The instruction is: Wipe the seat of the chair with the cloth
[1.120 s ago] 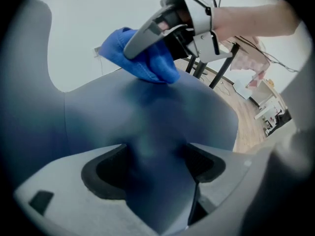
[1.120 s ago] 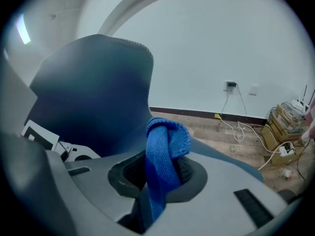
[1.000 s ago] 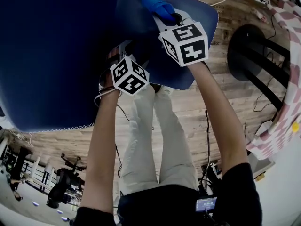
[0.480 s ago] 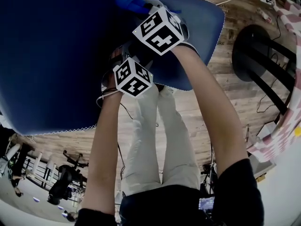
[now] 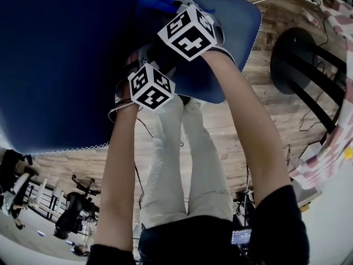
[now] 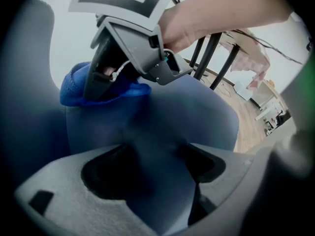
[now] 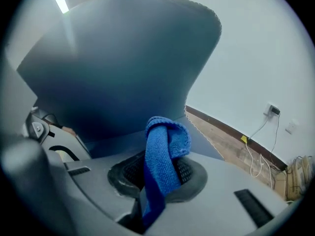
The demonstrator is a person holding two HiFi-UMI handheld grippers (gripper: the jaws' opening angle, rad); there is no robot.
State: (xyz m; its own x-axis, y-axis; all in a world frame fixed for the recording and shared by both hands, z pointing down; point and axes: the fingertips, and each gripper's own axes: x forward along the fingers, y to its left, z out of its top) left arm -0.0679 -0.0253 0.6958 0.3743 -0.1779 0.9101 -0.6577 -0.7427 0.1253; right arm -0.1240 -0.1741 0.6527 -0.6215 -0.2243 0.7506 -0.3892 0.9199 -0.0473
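- Right gripper view: our right gripper [image 7: 156,183] clamps the blue cloth [image 7: 165,146] at the seat's [image 5: 237,37] twelve o'clock.
- Our left gripper [image 6: 152,163] pinches its six o'clock edge.

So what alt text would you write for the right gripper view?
The right gripper pinches a bunched blue cloth over the blue chair seat. The backrest looms behind, with a white wall and wooden floor at right.

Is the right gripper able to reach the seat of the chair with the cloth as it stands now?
Likely yes. The right gripper has its jaws shut on the blue cloth, which seems to touch the seat near the backrest. Nothing stands between them.
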